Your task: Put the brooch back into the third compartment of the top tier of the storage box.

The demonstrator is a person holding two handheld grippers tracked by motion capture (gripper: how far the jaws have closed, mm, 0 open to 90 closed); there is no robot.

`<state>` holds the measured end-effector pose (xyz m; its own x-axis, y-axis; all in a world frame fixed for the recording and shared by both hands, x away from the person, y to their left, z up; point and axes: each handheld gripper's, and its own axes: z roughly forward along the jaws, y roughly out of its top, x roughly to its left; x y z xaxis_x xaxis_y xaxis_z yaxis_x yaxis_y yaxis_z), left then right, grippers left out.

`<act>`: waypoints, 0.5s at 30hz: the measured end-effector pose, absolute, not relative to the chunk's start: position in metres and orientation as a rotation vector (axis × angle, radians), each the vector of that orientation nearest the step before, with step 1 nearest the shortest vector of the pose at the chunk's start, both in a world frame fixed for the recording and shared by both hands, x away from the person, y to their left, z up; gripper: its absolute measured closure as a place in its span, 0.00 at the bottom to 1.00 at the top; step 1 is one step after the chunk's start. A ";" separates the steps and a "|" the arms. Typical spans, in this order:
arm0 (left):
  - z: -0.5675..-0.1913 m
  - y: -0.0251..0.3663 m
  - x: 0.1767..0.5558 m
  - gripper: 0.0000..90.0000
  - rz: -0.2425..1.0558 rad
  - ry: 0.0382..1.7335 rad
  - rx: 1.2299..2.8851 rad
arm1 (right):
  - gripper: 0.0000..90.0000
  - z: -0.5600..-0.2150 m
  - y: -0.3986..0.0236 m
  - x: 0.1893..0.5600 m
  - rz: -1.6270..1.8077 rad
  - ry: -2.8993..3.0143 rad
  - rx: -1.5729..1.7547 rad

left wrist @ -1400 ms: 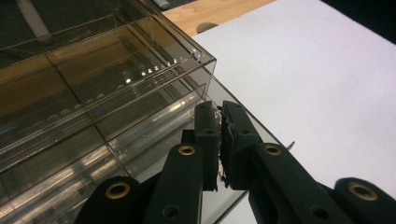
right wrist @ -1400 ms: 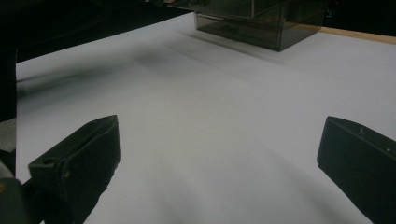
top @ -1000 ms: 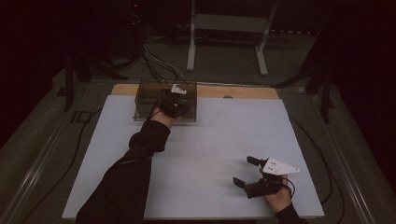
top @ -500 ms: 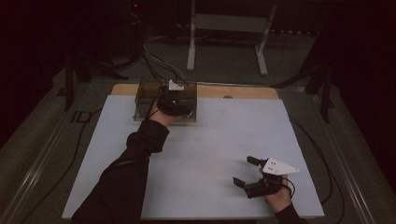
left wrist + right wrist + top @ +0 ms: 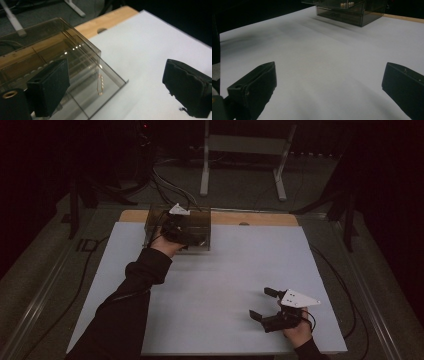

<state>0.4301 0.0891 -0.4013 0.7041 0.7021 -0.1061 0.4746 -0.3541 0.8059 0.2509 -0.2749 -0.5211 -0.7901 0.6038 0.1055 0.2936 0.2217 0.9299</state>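
A smoky see-through box (image 5: 201,221) stands at the far left of the white sheet (image 5: 225,270). Through its wall (image 5: 82,62) I see a small beaded chain (image 5: 100,84) lying inside. My left gripper (image 5: 187,234) hovers just over the box; its jaws have just been opening and now stand wide apart, and the pads (image 5: 50,85) touch nothing. Near the front right, my right gripper (image 5: 264,303) rests low over the sheet, open, with bare sheet between its jaws. From there the box (image 5: 352,12) sits far off.
A wooden table edge (image 5: 250,218) shows beyond the sheet, with a hole (image 5: 101,30) in it near the box. A metal stand (image 5: 240,150) and cables (image 5: 165,180) are on the floor behind the table. The person's left sleeve (image 5: 125,305) crosses the sheet's left side.
The left hand has lifted a little and shifted slightly left over the box. The right gripper has stayed in place.
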 end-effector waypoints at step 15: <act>-0.397 0.092 0.416 0.01 0.237 0.711 2.057 | 0.00 -0.521 -0.274 0.252 1.595 2.224 0.847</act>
